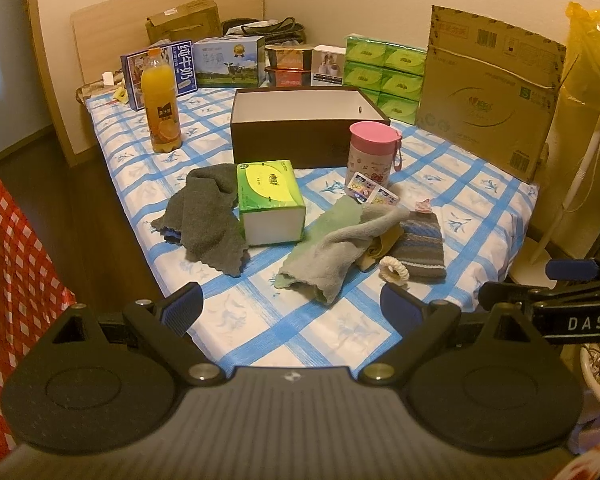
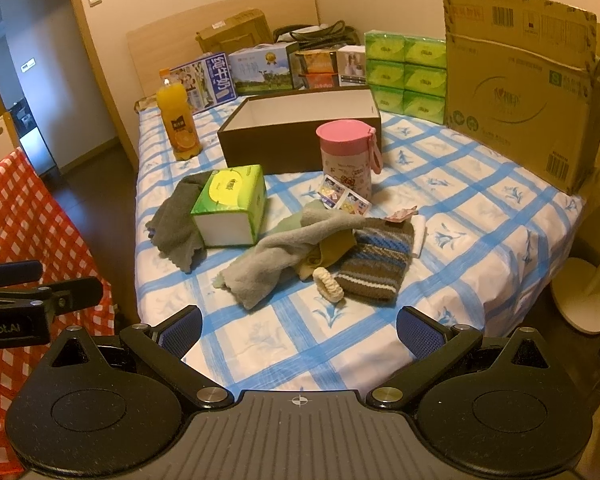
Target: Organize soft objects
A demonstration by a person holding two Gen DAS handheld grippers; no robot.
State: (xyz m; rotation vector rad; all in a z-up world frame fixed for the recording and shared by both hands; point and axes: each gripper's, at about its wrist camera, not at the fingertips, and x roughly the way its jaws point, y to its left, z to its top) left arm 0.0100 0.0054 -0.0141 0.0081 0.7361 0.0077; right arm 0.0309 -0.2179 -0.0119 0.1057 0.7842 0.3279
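Cloth, cardboard, plastic and film, mostly matt

The bed [image 1: 260,320] is covered in smooth printed cotton-like sheet; a dark grey towel [image 1: 208,216] and a paler grey cloth [image 1: 340,248] are seen as fuzzy and matt, the striped hat [image 2: 376,260] as coarse knit. The tissue pack [image 1: 268,192] is wrapped in glossy film, the brown box [image 1: 300,136] is matt card, the juice bottle [image 1: 161,108] clear shiny plastic. Matt black plastic forms the left tongs [image 1: 290,300].

"DAS" on the right gripper [image 1: 572,322], "Robot.AI" on the left gripper [image 2: 4,329] — "纯牛奶" on the milk carton [image 1: 160,72], "S" on the cardboard box [image 1: 525,93].
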